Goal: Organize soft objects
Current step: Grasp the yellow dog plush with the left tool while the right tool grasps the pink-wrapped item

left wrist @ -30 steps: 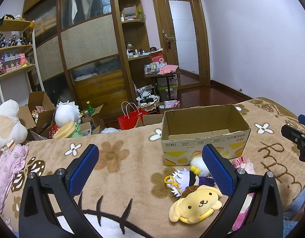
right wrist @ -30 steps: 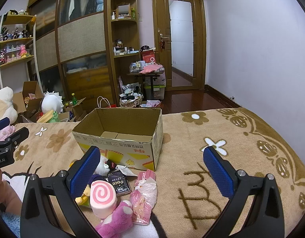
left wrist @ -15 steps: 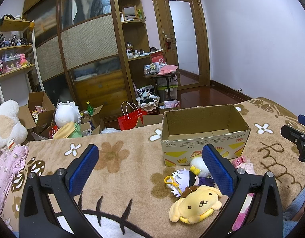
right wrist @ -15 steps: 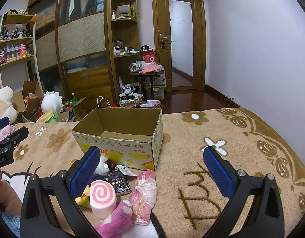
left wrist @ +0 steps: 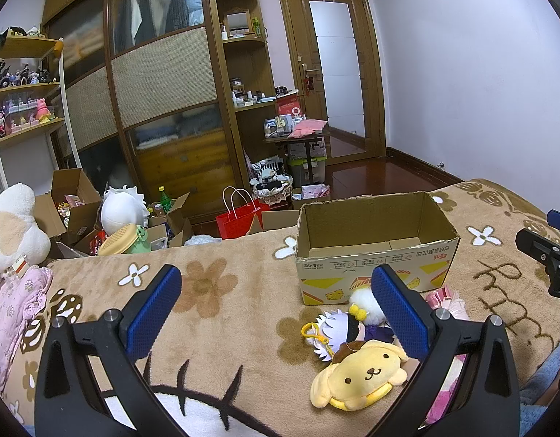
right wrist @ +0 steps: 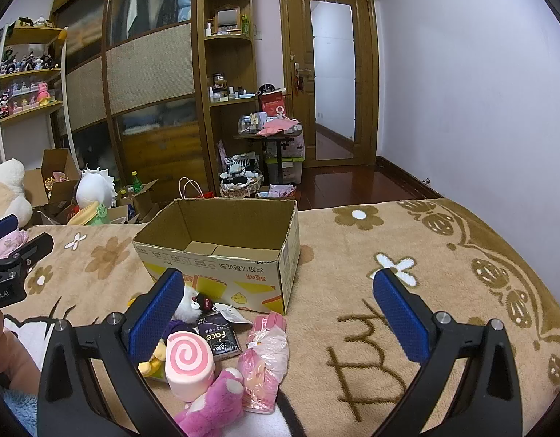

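Bed blanket (left wrist: pixel 221 313) carries an empty cardboard box (right wrist: pixel 221 251) and plush toys (left wrist: pixel 360 371); my left hand-held gripper (left wrist: pixel 276 309) and right hand-held gripper (right wrist: pixel 280 313) hover spread, holding nothing.

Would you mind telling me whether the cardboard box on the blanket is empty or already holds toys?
Empty: both views show only bare bottom flaps inside the cardboard box.

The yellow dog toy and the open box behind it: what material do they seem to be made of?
Yellow dog toy: looks like short-pile plush fabric, matte and fuzzy, with soft rounded edges; probably stuffed.

Open box: corrugated cardboard, matte brown inside with ragged cut rims, and a printed white and yellow outer face.
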A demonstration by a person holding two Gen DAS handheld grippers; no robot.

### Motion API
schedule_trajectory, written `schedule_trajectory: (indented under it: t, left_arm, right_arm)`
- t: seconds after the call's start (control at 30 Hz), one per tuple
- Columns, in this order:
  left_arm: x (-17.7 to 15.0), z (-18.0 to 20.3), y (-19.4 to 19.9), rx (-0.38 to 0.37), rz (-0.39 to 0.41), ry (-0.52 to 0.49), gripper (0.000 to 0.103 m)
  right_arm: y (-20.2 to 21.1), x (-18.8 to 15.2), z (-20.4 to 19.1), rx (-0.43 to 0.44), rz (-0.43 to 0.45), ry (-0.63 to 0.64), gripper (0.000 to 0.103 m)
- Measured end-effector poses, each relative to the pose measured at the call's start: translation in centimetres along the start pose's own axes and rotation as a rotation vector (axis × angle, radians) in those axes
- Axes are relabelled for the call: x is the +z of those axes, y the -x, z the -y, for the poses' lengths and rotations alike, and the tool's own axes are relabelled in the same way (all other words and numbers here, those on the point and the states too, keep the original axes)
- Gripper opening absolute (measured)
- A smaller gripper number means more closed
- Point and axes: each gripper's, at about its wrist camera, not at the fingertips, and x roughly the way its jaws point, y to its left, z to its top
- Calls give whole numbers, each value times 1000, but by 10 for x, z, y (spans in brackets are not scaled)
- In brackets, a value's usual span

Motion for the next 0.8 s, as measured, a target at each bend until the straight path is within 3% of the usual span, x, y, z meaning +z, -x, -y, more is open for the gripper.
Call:
schedule_trajectory:
  t: [0.33, 0.57, 0.8]
  left_arm:
    - [5, 0, 0, -6, -30, -18, 103]
    - [1, 9, -18, -22, -96, -45, 103]
    - [-2, 26, -34, -93, -186, -93, 103]
  right_arm:
    - [-1, 0, -1, -8, -10, 6, 103]
    - [-14, -6, -3, 9, -75, 0, 103]
    - [-35, -9, 4, 28, -164, -31, 103]
